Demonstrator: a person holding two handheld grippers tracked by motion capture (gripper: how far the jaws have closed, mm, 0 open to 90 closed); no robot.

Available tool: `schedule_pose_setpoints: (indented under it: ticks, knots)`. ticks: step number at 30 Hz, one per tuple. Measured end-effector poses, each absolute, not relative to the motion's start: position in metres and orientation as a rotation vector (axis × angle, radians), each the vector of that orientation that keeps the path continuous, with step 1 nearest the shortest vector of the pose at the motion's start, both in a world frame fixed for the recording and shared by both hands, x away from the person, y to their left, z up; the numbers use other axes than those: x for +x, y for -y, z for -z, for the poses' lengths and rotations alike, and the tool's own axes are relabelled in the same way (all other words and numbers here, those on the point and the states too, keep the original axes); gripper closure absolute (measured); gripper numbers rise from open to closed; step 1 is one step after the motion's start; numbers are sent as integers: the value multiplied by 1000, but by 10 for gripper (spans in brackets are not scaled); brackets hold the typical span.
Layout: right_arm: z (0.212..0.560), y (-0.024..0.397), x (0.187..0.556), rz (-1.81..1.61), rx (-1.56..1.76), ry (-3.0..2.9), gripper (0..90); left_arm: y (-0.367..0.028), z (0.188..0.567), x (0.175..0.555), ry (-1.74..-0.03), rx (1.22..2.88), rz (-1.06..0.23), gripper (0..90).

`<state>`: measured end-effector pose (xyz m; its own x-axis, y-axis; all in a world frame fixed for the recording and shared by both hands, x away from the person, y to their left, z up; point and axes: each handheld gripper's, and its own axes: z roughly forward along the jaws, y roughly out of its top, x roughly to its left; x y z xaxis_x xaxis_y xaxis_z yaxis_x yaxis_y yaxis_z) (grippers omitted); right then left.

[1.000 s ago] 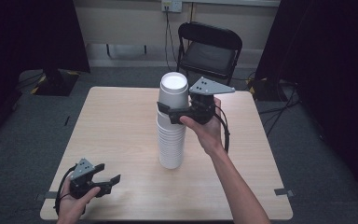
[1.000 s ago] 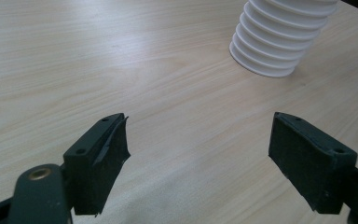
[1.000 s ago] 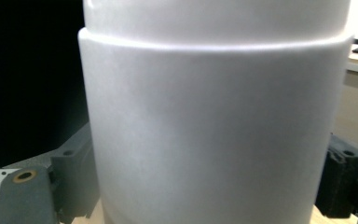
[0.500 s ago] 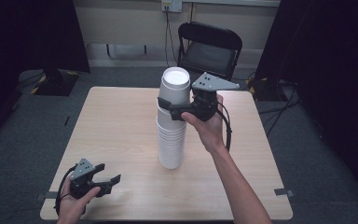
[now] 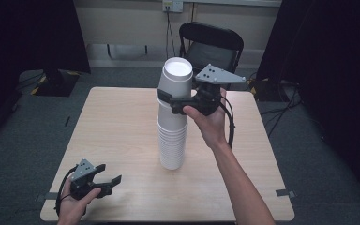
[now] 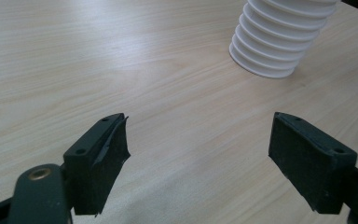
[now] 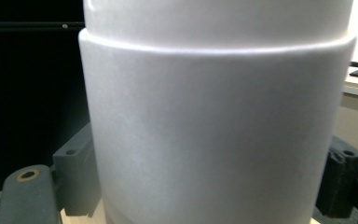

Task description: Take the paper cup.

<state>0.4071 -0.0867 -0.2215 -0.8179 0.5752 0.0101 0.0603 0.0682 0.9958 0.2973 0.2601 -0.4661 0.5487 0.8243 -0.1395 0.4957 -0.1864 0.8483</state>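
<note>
Pinching the top cup [image 5: 176,82] between its jaws, the right claw [image 5: 174,104] lifts it off the stack [image 5: 171,140] directly beneath, presumably to separate it; the left claw [image 5: 107,182] rests spread on the surface [image 5: 117,126].

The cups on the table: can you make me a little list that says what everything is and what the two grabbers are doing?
scene: wooden table with a black folding chair behind it
cups: tall stack of white cups, upside down, standing on the table
top cup: top cup is gripped near its rim
right gripper: right gripper, jaws closed on the top cup's sides
left gripper: left gripper, jaws wide apart, holding nothing, low over the near left corner
gap: left gripper is apart from the stack
</note>
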Motion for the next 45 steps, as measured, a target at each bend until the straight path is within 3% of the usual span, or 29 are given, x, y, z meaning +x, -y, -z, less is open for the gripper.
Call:
schedule_pose_setpoints:
  ticks: [25, 45]
  knots:
    - [208, 130, 400, -1765, 738, -1865, 148, -258, 467, 297, -1066, 1854, -449, 193]
    - [243, 179, 386, -1681, 939, -1794, 153, -247, 461, 292, -921, 1837, -481, 181]
